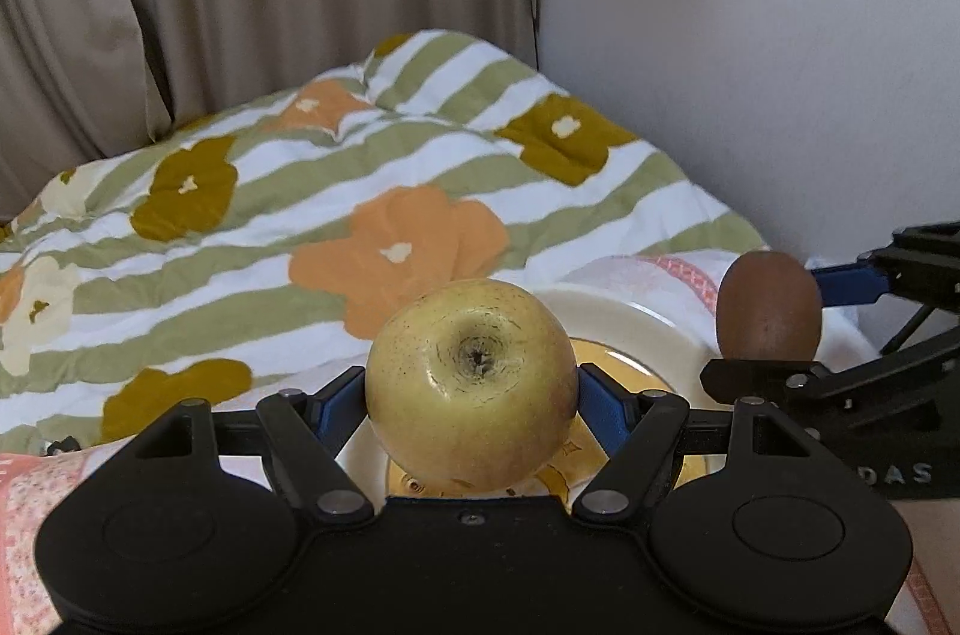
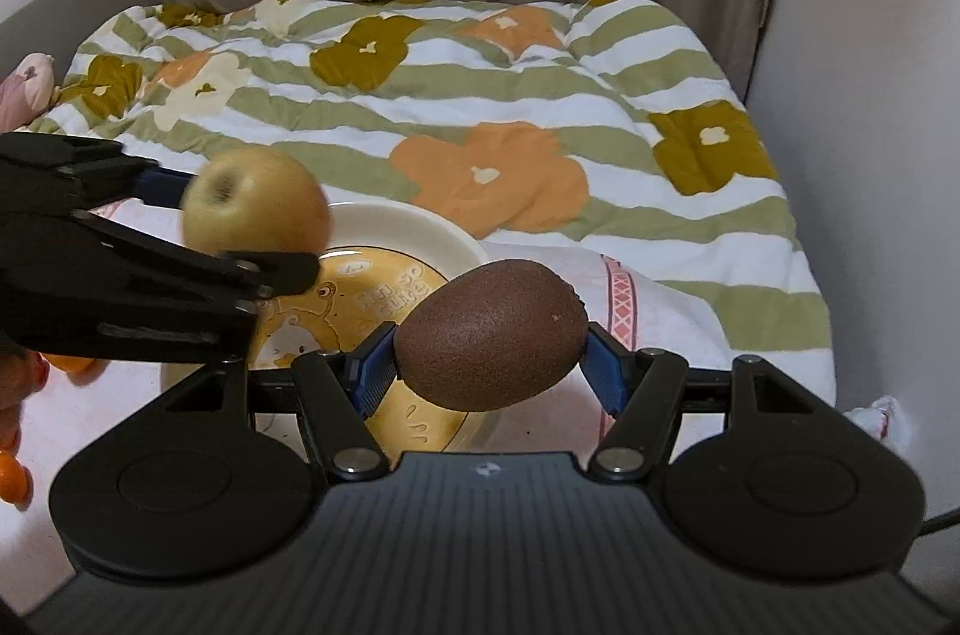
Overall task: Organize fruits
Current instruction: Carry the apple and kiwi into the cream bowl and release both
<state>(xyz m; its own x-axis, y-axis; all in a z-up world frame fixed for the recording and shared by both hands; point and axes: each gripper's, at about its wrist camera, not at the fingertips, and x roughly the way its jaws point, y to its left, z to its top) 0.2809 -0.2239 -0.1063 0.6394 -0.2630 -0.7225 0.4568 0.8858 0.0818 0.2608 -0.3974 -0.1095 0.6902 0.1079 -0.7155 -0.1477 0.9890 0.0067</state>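
- In the left wrist view I see my left hand-held gripper (image 1: 472,398) clamped on a yellow-green apple (image 1: 472,383); both blue pads (image 1: 603,410) press its sides, and its calyx end faces the camera.
- The apple is held in the air above a cream plate (image 1: 630,329) with a yellow printed centre, which lies at about 1 o'clock from it.
- In the right wrist view my right hand-held gripper (image 2: 491,362) is closed around a brown kiwi (image 2: 491,334), lying sideways between the blue pads.
- The kiwi hangs over the 5 o'clock edge of the plate (image 2: 420,227); the apple (image 2: 257,203) is at 10 o'clock from the kiwi.
- The plate rests on a pinkish cloth (image 2: 624,311) on the bed, with a striped flower quilt (image 2: 492,143) behind it.
- Small orange fruits (image 2: 12,476) are at the left edge, partly hidden.
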